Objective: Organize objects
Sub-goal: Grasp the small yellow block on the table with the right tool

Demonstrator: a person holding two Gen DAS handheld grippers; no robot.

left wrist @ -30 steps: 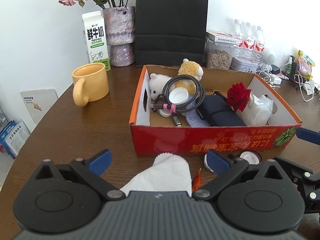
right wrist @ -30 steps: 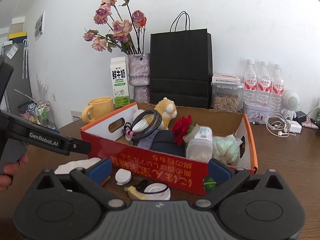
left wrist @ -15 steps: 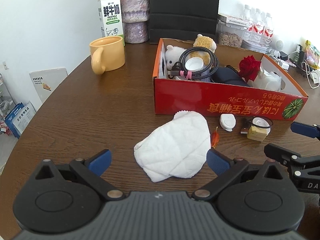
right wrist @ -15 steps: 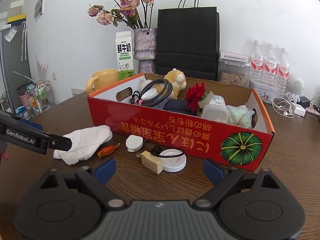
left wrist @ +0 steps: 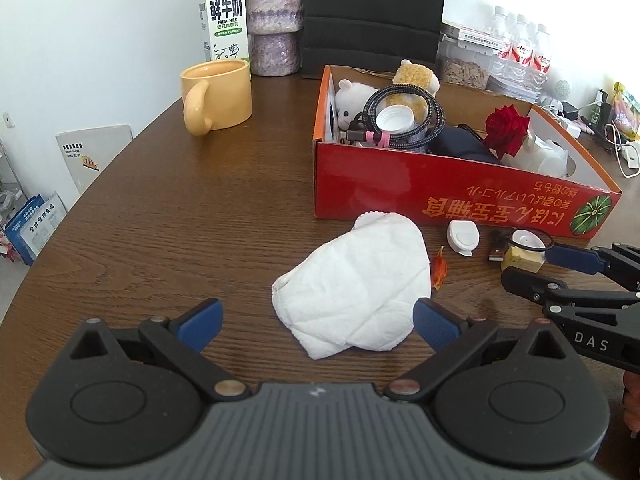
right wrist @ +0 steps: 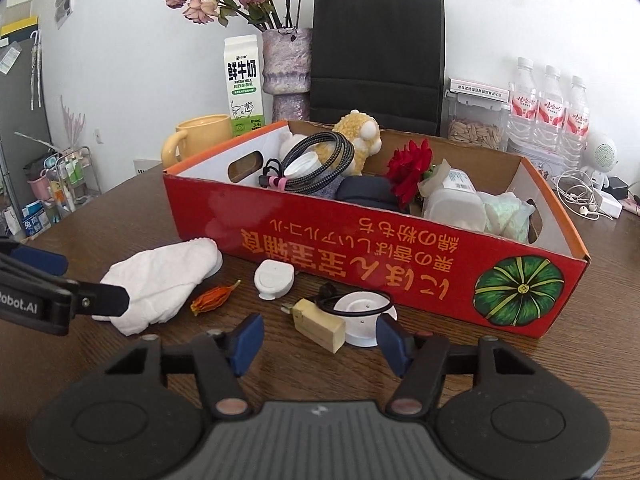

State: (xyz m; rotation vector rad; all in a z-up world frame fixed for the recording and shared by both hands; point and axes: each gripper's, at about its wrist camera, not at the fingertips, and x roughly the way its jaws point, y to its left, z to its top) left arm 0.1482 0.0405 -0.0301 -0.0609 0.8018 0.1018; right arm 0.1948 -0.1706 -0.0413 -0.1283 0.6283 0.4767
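The right gripper (right wrist: 320,338) is seen with its jaws closing, nothing pressed between the pads yet. Just ahead of them, on the brown table (right wrist: 240,364) near the red cardboard box's (right wrist: 400,272) front wall, lies a small yellowish wooden block (right wrist: 320,326), its long axis slanting across the gap, with a white round disc (right wrist: 362,316) touching it behind. The right hand is judged nearer. The left gripper (left wrist: 316,322) is held wide open, with a crumpled white cloth (left wrist: 356,288) lying between its fingertips, unpressed.
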